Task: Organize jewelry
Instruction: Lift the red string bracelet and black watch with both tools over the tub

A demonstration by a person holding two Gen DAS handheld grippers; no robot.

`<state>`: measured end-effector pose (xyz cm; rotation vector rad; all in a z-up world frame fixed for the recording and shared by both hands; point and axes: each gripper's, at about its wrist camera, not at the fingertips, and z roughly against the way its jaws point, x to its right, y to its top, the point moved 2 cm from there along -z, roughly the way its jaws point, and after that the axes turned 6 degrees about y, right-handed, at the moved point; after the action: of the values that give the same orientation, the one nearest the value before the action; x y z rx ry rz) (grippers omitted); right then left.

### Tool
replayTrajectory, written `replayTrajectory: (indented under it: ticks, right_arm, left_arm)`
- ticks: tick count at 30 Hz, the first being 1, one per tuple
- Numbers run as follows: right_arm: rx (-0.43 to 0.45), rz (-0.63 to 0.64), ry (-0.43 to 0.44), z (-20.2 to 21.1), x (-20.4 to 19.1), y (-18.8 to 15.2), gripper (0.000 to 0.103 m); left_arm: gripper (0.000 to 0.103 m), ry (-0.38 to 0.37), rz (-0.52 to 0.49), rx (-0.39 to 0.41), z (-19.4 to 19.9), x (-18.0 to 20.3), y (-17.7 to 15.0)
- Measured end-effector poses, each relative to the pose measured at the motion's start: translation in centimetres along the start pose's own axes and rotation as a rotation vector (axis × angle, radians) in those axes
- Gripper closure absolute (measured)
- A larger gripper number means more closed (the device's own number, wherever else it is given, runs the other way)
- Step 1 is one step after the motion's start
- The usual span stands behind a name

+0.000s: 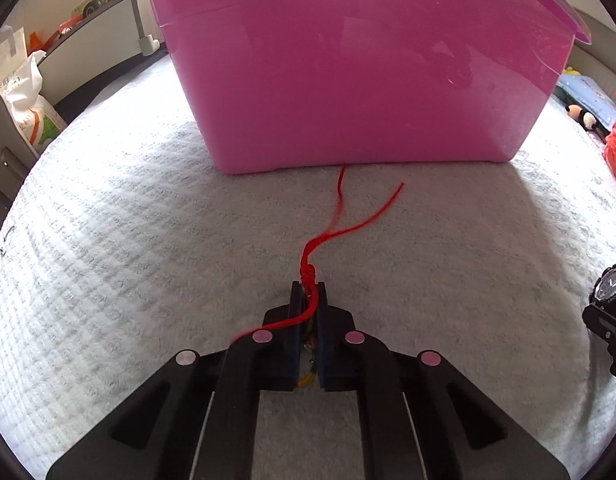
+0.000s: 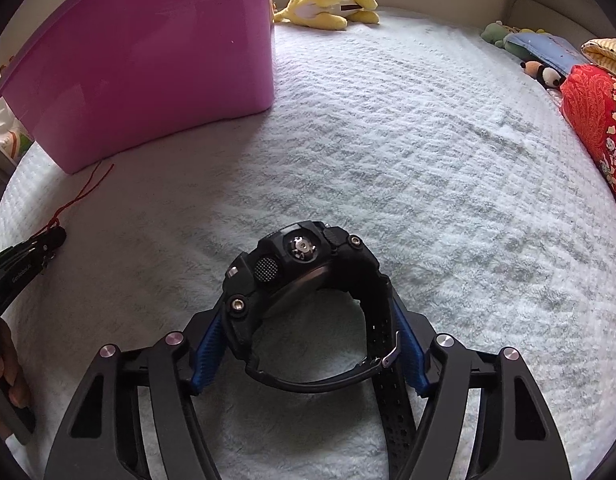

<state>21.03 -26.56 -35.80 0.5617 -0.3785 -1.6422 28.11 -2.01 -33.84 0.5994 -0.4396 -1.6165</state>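
The left gripper (image 1: 309, 294) is clamping a red braided cord bracelet (image 1: 309, 276), its dark blue pads closed together on the strand just behind the knot. Two loose cord ends are trailing forward across the white textured towel-like cover (image 1: 128, 240) toward the base of the pink translucent plastic storage box (image 1: 348, 80), one end nearly touching it. The right gripper (image 2: 308, 312) is grasping a black chunky sports wristwatch with a perforated rubber strap (image 2: 304, 264); the blue ribbed pads (image 2: 206, 344) are pressing on the case at one side and the strap at the other, and the watch is sitting between them on edge. The box is standing well ahead and to the left of it.
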Motion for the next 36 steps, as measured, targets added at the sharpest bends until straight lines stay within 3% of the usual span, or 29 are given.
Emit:
replayTrajectory:
  ticks: [6, 14, 20, 26, 36]
  right_arm:
    - [-0.025, 0.011, 0.02, 1.6, -1.3, -1.0, 0.035]
    - [-0.094, -0.028, 0.078, 7.1, -4.3, -1.3, 0.035]
    - [-0.136, -0.071, 0.086, 12.9, -6.8, -0.1, 0.035]
    - [-0.107, -0.132, 0.116, 18.6, -7.9, 3.2, 0.035]
    - [-0.04, 0.049, 0.21, 23.5, -8.9, 13.8, 0.035]
  left_arm:
    - [0.097, -0.034, -0.044, -0.023, 2.7, -0.4, -1.4]
    - [0.097, -0.104, -0.112, -0.092, 10.4, -1.1, -3.0]
    - [0.097, -0.118, -0.111, -0.123, 15.4, -4.0, -0.2]
    - [0.097, -0.119, -0.093, -0.099, 20.6, -6.6, 3.5]
    - [0.097, -0.079, 0.07, -0.08, 24.7, -6.1, 11.7]
